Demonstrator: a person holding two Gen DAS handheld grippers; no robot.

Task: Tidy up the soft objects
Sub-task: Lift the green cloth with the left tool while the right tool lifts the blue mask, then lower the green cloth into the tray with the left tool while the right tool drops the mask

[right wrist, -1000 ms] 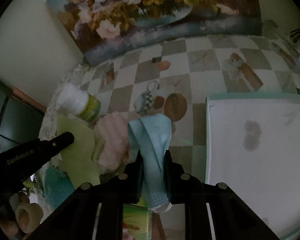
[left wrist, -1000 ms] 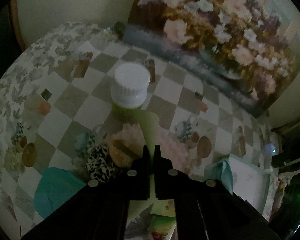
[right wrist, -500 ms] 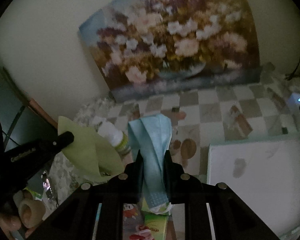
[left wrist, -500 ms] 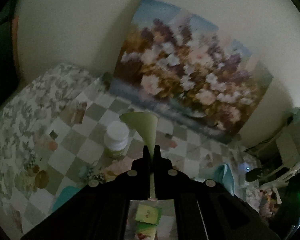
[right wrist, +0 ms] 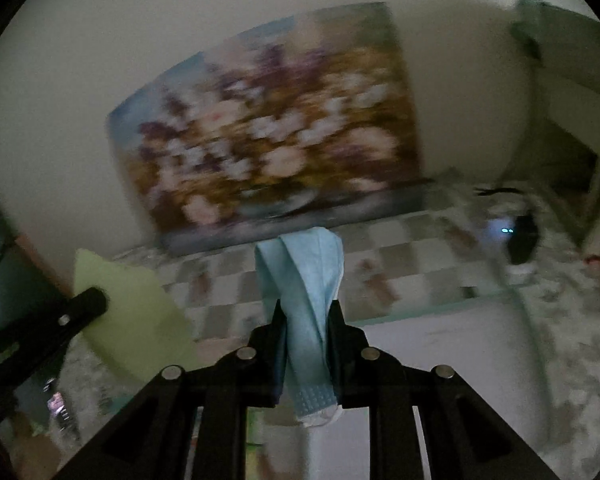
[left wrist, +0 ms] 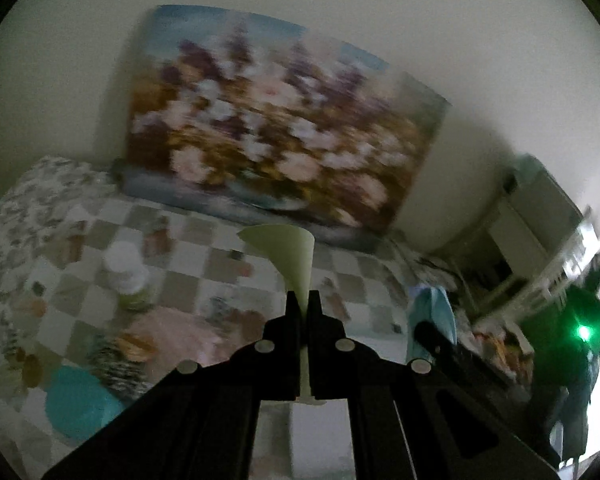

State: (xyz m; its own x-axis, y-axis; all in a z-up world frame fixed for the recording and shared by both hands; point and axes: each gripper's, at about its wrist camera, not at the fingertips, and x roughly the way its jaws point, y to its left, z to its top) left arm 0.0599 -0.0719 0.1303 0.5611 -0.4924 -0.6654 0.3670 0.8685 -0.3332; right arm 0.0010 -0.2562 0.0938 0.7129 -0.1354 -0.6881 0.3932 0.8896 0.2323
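My left gripper [left wrist: 303, 298] is shut on a thin light green cloth [left wrist: 290, 254] and holds it up above the table. The cloth also shows at the left of the right wrist view [right wrist: 136, 320]. My right gripper [right wrist: 305, 308] is shut on a folded light blue face mask [right wrist: 306, 276], held in the air; the mask shows at the right of the left wrist view [left wrist: 432, 312]. On the checkered tablecloth [left wrist: 220, 264] lie a pink fluffy cloth [left wrist: 172, 326], a black-and-white patterned scrunchie [left wrist: 118, 364] and a teal cloth [left wrist: 78, 402].
A white-capped bottle [left wrist: 126, 276] stands on the table left of centre. A large flower painting [left wrist: 272, 132] leans against the back wall. A white tray with a teal rim [right wrist: 440, 344] lies at the right. Clutter and a green light [left wrist: 584, 332] are at far right.
Both grippers have risen and tilted up with their cloths; the table objects now sit lower and smaller in view. The views are blurred from motion.
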